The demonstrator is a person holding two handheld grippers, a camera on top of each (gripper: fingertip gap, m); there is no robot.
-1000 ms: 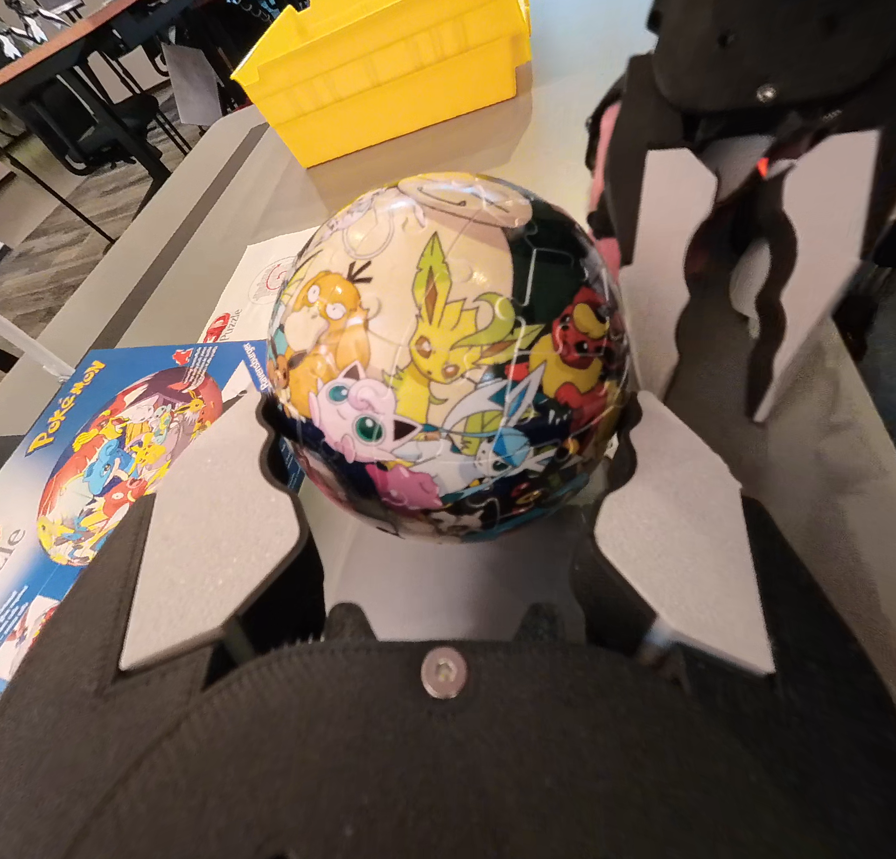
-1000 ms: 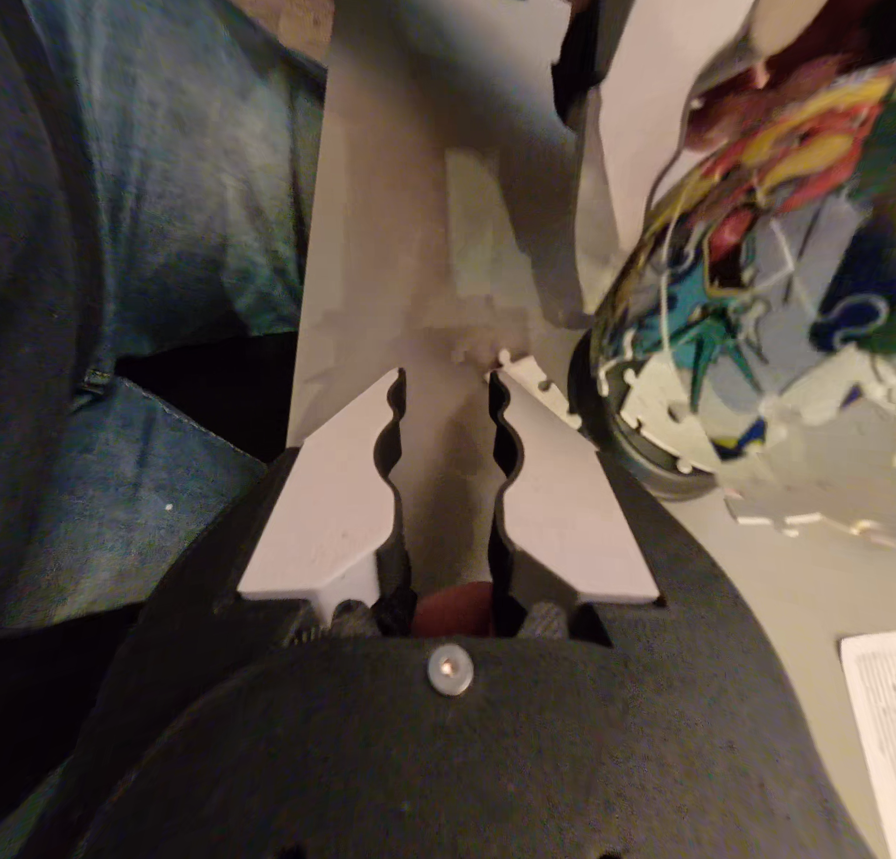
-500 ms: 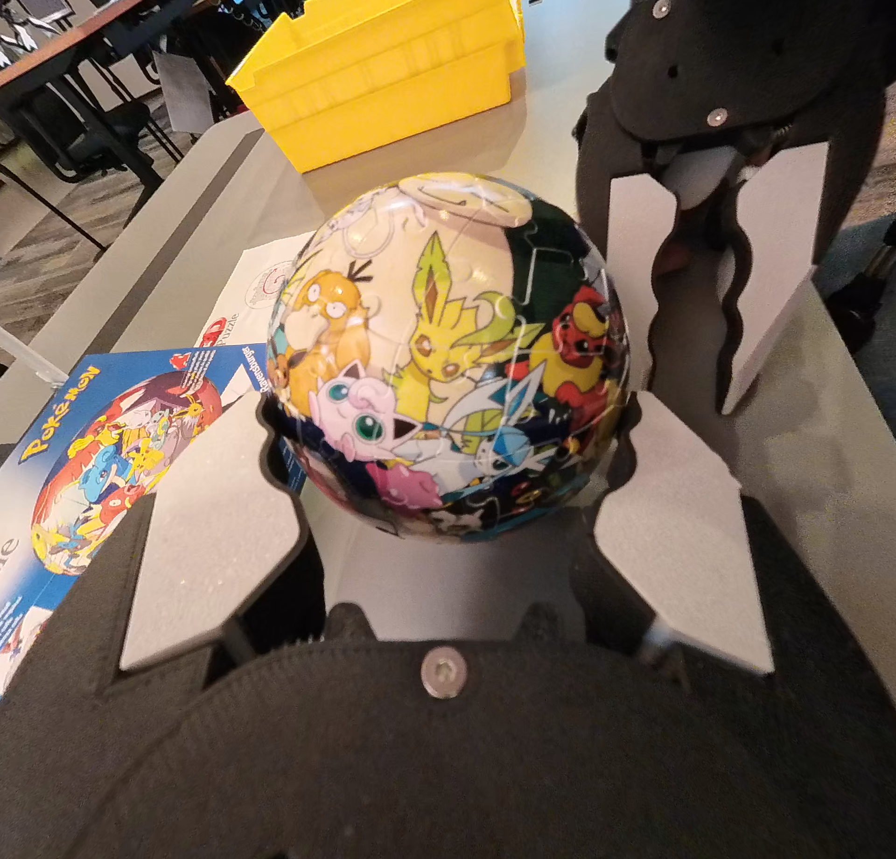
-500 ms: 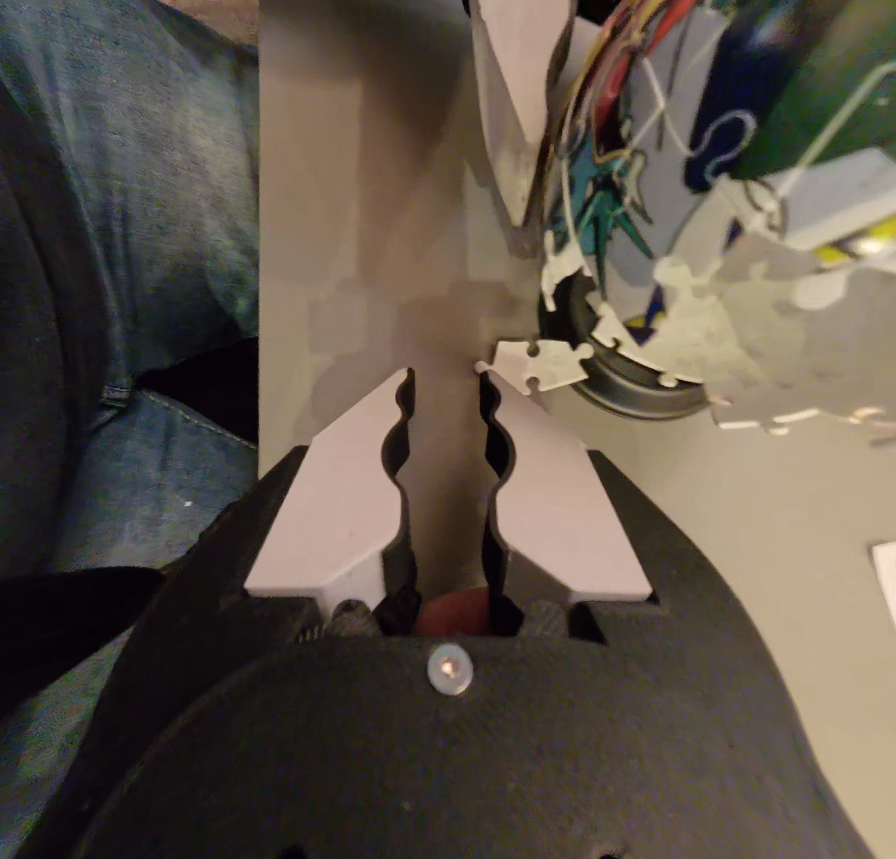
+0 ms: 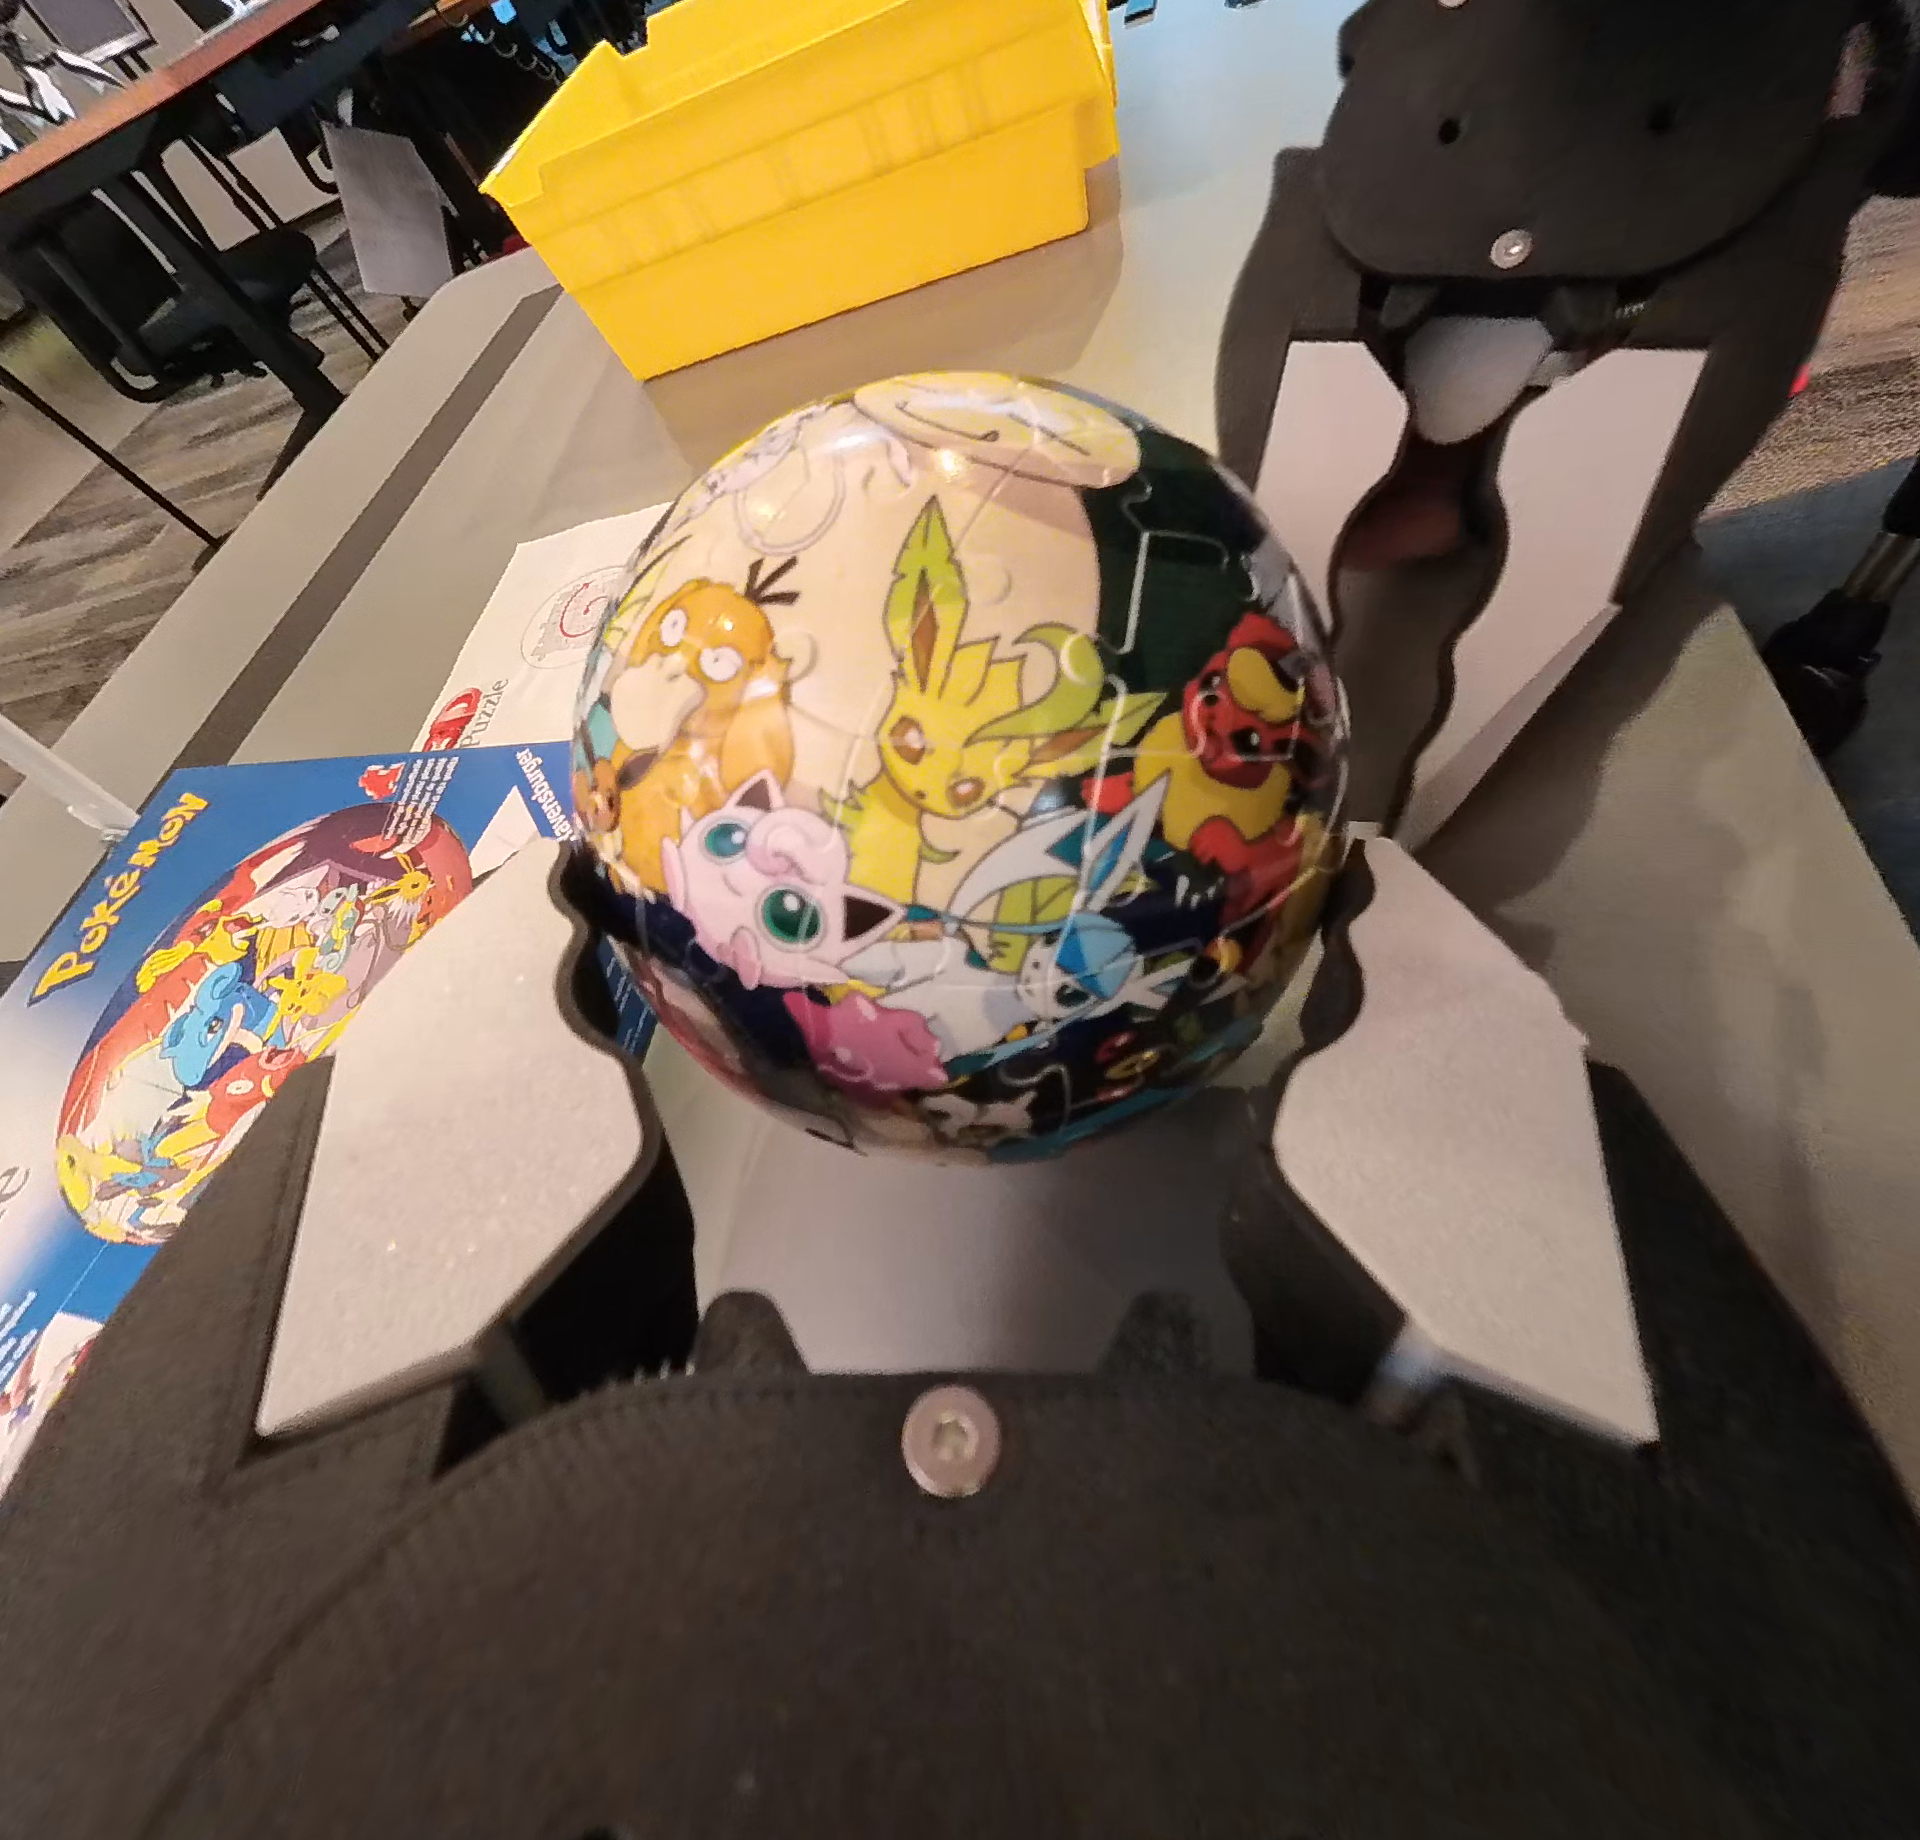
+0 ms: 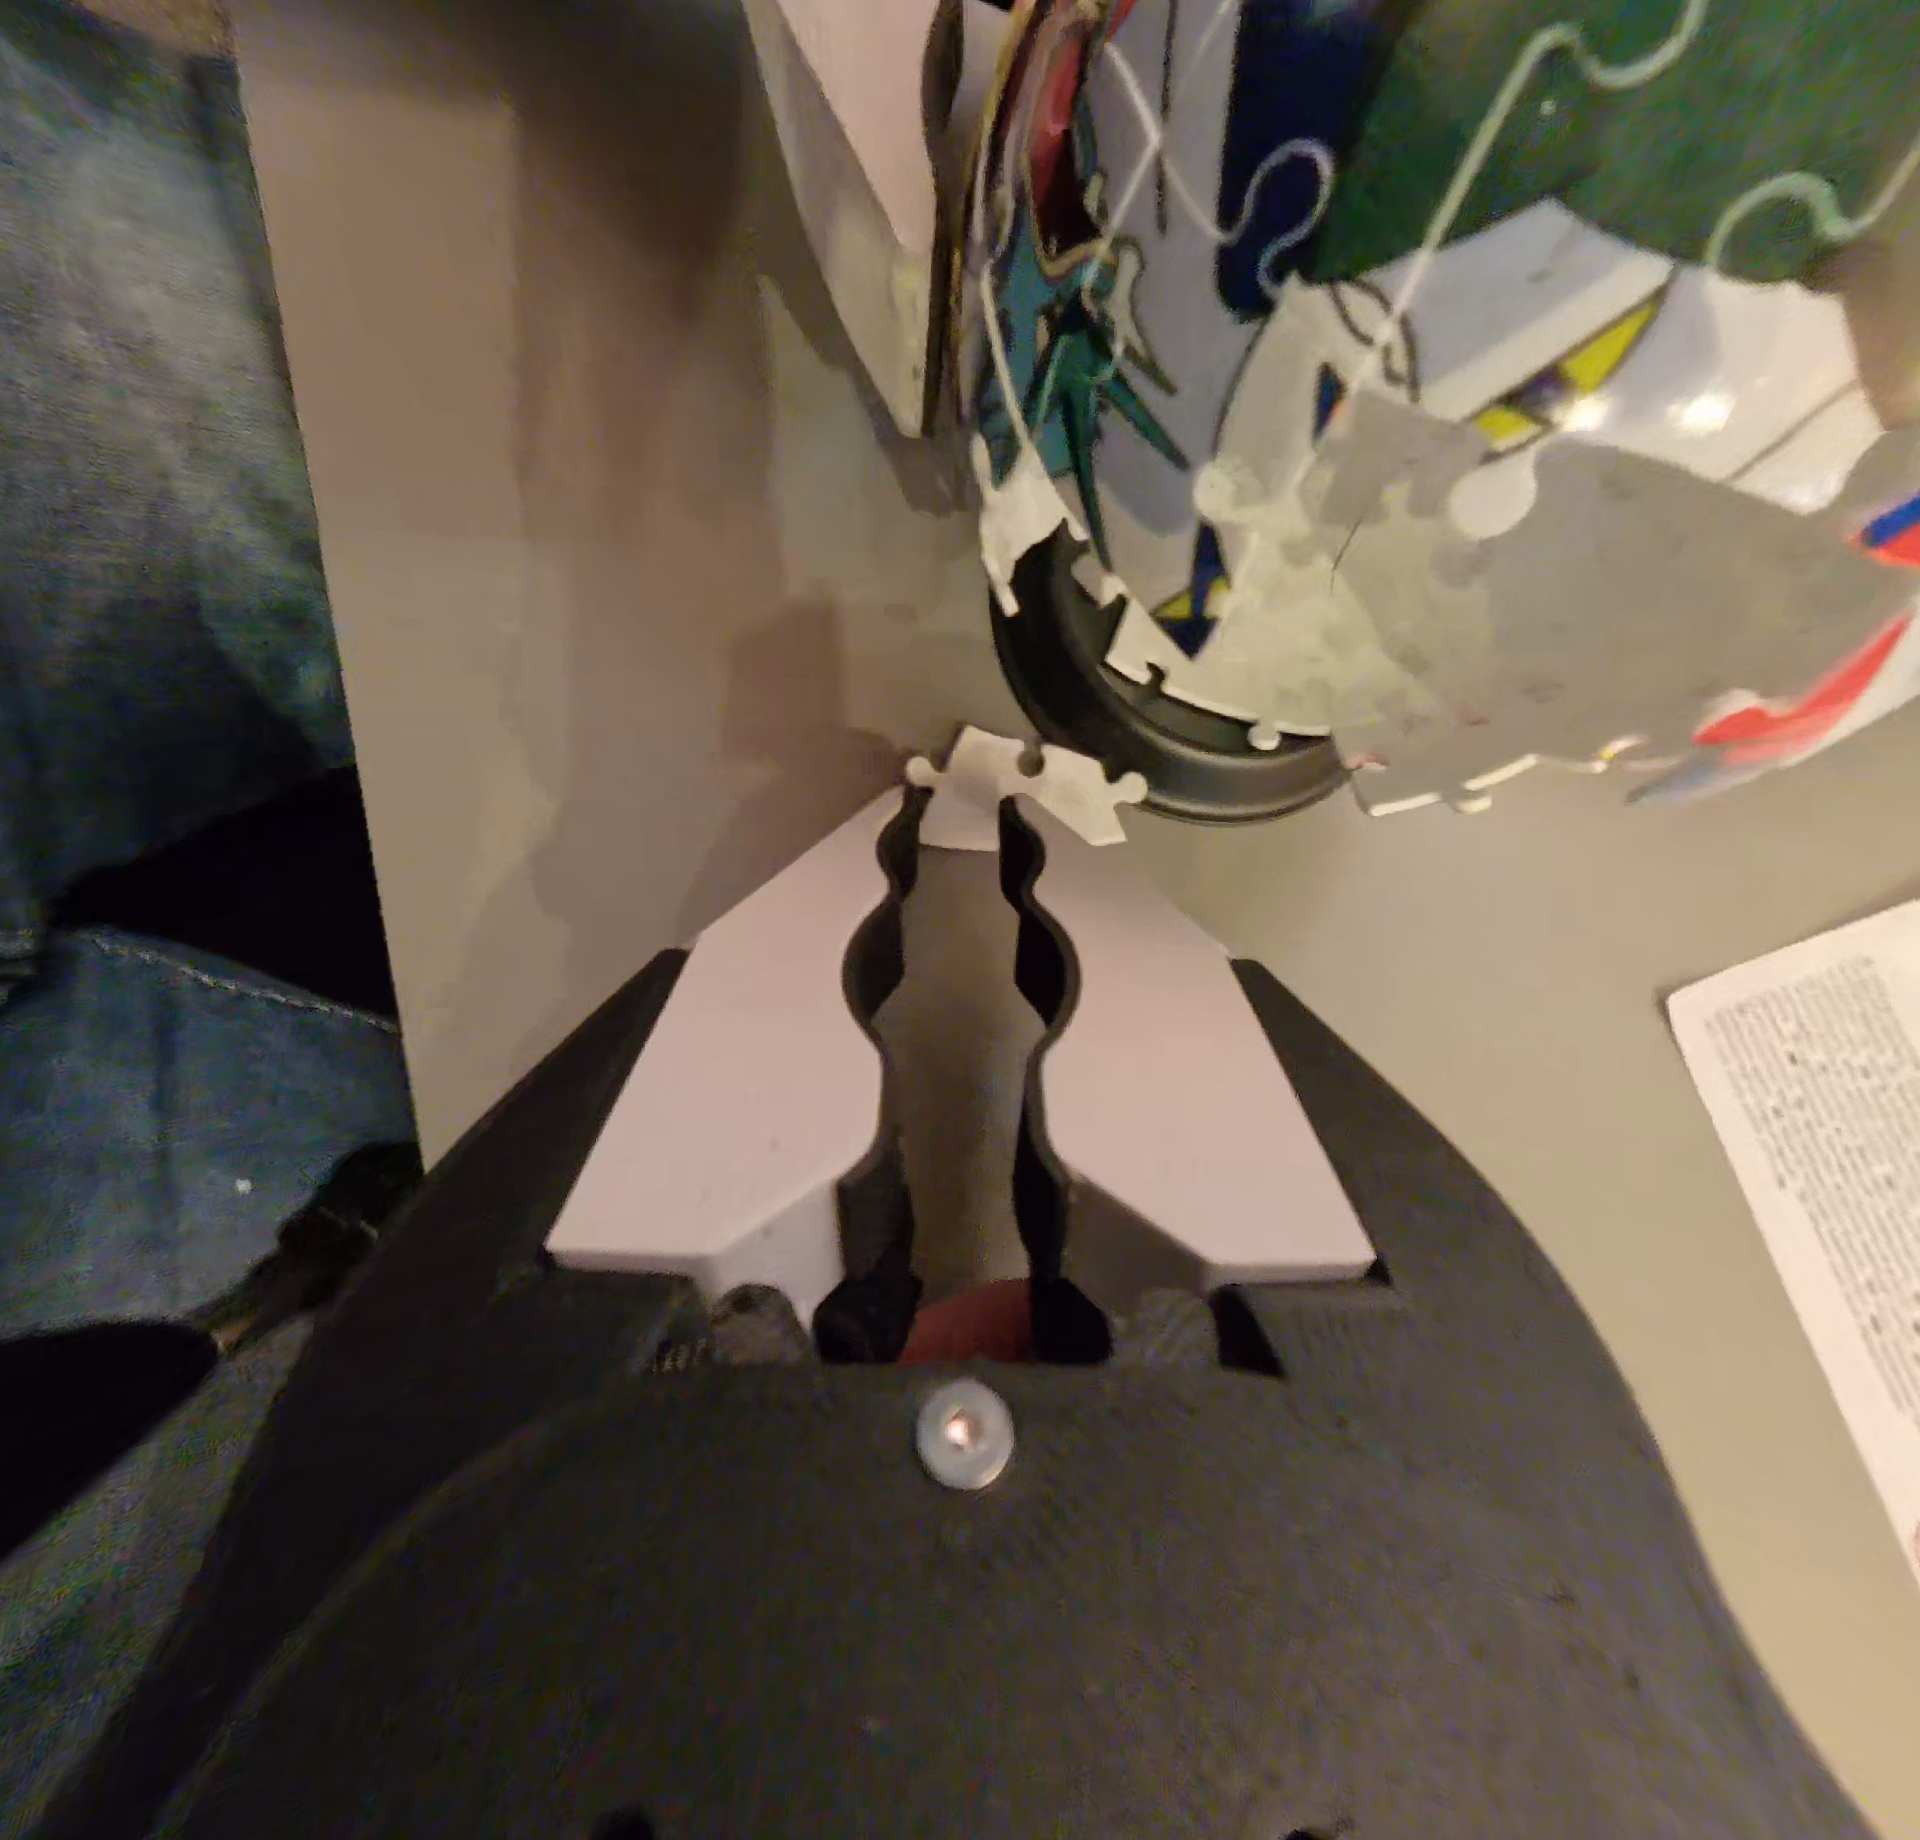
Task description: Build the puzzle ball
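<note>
Grey table [image 5: 1714, 959] with a yellow bin [image 5: 831, 159] at the back; my left gripper [image 5: 961, 891] is spread wide, clamping the ball [image 5: 961, 751] on its black ring [image 6: 1174, 772]. My right gripper [image 6: 961, 803], nearly closed, has its tips on a loose white piece [image 6: 1023, 782] by the ring, though I can't tell if it's pinched. I'd grip it firmly, keep the ball steady, and line the tabs up with the ragged edge low down.

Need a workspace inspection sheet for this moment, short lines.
Surface: grey table, bare patches visible.
Job's things: puzzle ball on black ring stand, lower side unfinished; loose white piece on the table.
Clutter: puzzle box, printed sheet, yellow bin.
Grippers: left tool shut on the ball; right tool slightly apart at the loose piece.
Cables: nothing seen.
Surroundings: desks, chairs behind; denim-clad legs beside table.
</note>
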